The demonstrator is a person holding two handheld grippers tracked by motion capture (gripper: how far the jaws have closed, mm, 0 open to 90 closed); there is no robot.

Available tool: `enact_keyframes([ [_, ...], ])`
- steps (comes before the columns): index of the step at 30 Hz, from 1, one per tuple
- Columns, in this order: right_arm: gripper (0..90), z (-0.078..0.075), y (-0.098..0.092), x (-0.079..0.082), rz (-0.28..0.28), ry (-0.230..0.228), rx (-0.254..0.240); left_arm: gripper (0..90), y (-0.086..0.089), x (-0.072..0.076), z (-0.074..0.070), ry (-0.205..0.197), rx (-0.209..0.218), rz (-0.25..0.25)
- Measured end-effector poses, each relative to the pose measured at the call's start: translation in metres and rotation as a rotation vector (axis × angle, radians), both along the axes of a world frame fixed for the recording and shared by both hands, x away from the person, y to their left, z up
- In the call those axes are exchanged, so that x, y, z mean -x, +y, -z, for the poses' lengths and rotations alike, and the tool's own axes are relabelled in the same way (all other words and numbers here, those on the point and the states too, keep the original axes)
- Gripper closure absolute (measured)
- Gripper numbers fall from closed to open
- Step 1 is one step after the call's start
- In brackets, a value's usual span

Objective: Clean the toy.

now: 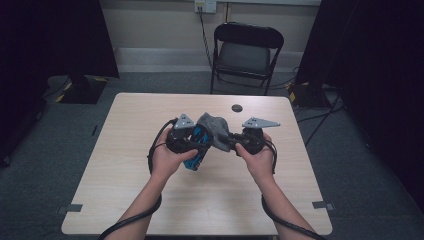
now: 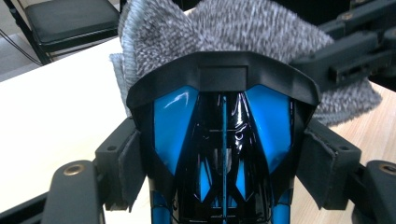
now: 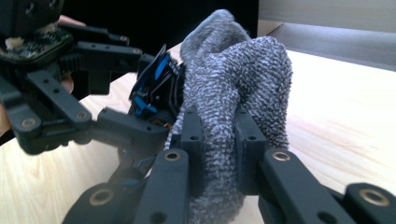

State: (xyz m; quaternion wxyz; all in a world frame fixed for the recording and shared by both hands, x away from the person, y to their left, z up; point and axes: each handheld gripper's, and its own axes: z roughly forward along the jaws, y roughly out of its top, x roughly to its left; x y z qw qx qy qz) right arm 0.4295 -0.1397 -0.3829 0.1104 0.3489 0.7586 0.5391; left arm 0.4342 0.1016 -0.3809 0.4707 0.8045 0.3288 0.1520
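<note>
A blue and black glossy plastic object [image 1: 196, 152] is held over the middle of the table, with my left gripper [image 1: 192, 145] shut on its two sides. In the left gripper view the pads [image 2: 128, 168] press on the object [image 2: 223, 140], and a grey knitted sock-like cloth [image 2: 224, 32] lies bunched over its far end. My right gripper [image 3: 219, 135] is shut on that grey cloth [image 3: 233, 79], pinching a fold of it right beside the blue object [image 3: 156, 88]. In the high view the cloth [image 1: 212, 129] bridges the two grippers, with the right gripper [image 1: 231, 142] at its right.
The light wooden table [image 1: 150, 200] carries a small dark round thing [image 1: 236, 107] near its far edge. A black folding chair [image 1: 247, 50] stands behind the table. Dark stands and cables flank both sides on the grey floor.
</note>
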Motion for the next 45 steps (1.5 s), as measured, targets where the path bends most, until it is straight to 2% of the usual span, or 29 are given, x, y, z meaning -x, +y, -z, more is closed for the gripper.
enact_keyframes([
  [7, 77.5, 0.009, 0.004, 0.002, -0.007, 0.020, 0.001, 25.5, 0.000, -0.001, -0.001, 0.001, -0.006, -0.001],
  [11, 77.6, 0.014, 0.009, 0.003, -0.018, 0.025, 0.024, 25.5, -0.001, -0.001, -0.003, -0.001, -0.004, 0.002],
  [19, 77.5, 0.020, 0.013, 0.005, -0.032, 0.032, 0.016, 25.5, -0.001, -0.002, -0.005, -0.008, -0.010, 0.000],
  [30, 77.5, 0.037, 0.021, 0.009, -0.061, 0.060, 0.017, 25.5, -0.005, -0.003, -0.012, -0.022, 0.009, 0.003],
  [39, 77.5, 0.052, 0.033, 0.017, -0.101, 0.084, 0.024, 25.5, -0.005, -0.003, -0.019, -0.038, 0.008, -0.002],
  [45, 77.4, 0.057, 0.039, 0.019, -0.117, 0.094, 0.030, 25.5, -0.003, -0.004, -0.022, -0.044, 0.017, -0.009],
])
